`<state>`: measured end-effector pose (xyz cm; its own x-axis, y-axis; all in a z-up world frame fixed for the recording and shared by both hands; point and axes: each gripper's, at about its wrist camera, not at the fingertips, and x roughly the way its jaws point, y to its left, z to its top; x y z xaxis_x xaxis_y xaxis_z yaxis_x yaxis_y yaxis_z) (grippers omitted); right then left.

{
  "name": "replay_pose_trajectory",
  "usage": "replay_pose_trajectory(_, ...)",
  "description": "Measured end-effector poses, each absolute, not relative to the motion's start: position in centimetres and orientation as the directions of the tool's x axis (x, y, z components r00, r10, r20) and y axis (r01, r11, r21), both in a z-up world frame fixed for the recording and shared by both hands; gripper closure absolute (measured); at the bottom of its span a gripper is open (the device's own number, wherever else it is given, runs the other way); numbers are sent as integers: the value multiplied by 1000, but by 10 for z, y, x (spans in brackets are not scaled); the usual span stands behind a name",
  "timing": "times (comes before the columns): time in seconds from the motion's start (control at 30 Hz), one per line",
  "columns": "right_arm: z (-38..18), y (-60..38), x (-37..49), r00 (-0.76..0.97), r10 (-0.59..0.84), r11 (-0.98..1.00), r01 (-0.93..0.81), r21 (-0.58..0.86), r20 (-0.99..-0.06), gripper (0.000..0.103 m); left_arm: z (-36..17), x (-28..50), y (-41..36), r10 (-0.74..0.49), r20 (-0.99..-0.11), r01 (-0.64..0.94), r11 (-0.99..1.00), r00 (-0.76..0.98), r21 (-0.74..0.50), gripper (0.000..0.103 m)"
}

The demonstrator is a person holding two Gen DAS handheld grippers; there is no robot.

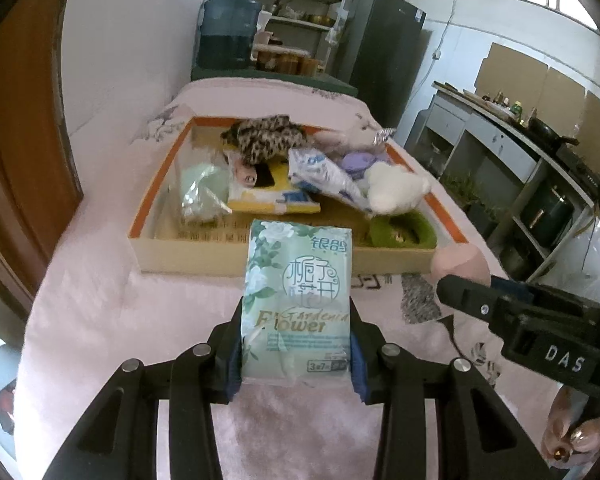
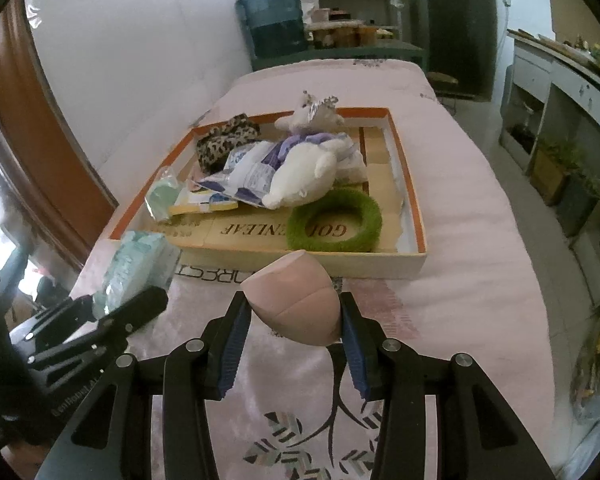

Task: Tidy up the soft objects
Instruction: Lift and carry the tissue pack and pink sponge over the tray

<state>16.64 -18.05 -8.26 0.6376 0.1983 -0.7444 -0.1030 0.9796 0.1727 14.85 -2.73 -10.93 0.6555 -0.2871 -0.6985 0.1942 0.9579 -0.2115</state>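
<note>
My left gripper (image 1: 296, 344) is shut on a pale green tissue pack (image 1: 298, 300) printed "Gardenia Flower", held above the pink cloth just short of the cardboard tray (image 1: 188, 258). My right gripper (image 2: 294, 320) is shut on a pink egg-shaped sponge (image 2: 294, 300), also in front of the tray (image 2: 380, 266). The sponge (image 1: 458, 262) and right gripper show at the right of the left wrist view. The tissue pack (image 2: 140, 264) shows at the left of the right wrist view. The tray holds several soft things: a white plush toy (image 2: 304, 180), a green ring (image 2: 336, 222), a leopard-print cloth (image 2: 224, 142) and plastic packets (image 2: 248, 174).
The tray sits on a table under a pink cloth (image 2: 460, 240). A blue water jug (image 2: 274, 20) and shelves stand behind it. A wooden door (image 1: 24, 140) is at the left and a kitchen counter (image 1: 512, 128) at the right.
</note>
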Motion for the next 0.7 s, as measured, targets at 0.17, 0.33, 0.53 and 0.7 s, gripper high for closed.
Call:
replay_pose_trajectory(0.17,-71,-181,163,656,195,980,-104,169,-729,57,-93,145,-27,-281,-675,200,960,682,-198,61)
replay_pose_trajectory(0.33,-58,-179,161,676,190,981,-115,153,-712,57,-78,145,-25,-279,-653,200,960,704,-194,61)
replay_pose_trajectory(0.53,-42,-177,167,699,184,983,-128,132,-691,57,-60,154,-17,-281,-622,193,959,731,-206,61)
replay_pose_trajectory(0.7,-27,-174,177,724,181,983,-142,113,-665,57,-45,166,-9,-276,-594,182,960,756,-215,61)
